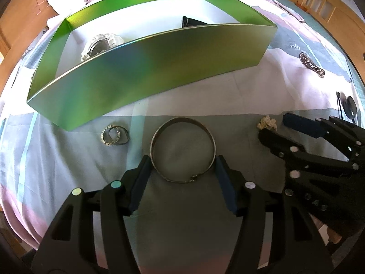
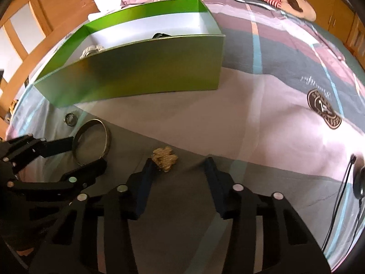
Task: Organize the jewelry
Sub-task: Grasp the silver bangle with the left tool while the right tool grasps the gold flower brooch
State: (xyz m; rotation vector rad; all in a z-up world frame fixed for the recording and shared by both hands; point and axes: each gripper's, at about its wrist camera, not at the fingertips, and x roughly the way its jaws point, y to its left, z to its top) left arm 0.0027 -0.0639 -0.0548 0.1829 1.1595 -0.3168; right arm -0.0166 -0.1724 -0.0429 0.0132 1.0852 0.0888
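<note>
Jewelry lay spread on the bedspread [image 1: 262, 86] in front of the green box [image 1: 159, 73]. One metal bangle [image 1: 182, 148] sat between the pads of the left gripper [image 1: 182, 171], both pads touching its rim at the widest span, so that gripper was clamped on it. It looked like a stiff, thin, light hoop, smooth enough to slip or pop out sideways, and it probably wanted gentle pressure straight across its width. One small gold piece [image 2: 164, 158] lay against the left fingertip of the right gripper [image 2: 180, 166], whose jaws were apart and not yet pinching it. It seemed knobbly and very light, best taken across its middle. Two rings [image 1: 114, 135] rested overlapped near the box's front wall. Inside the box were one clear watch [image 1: 100, 45] and one dark item [image 1: 191, 21], mostly hidden
</note>
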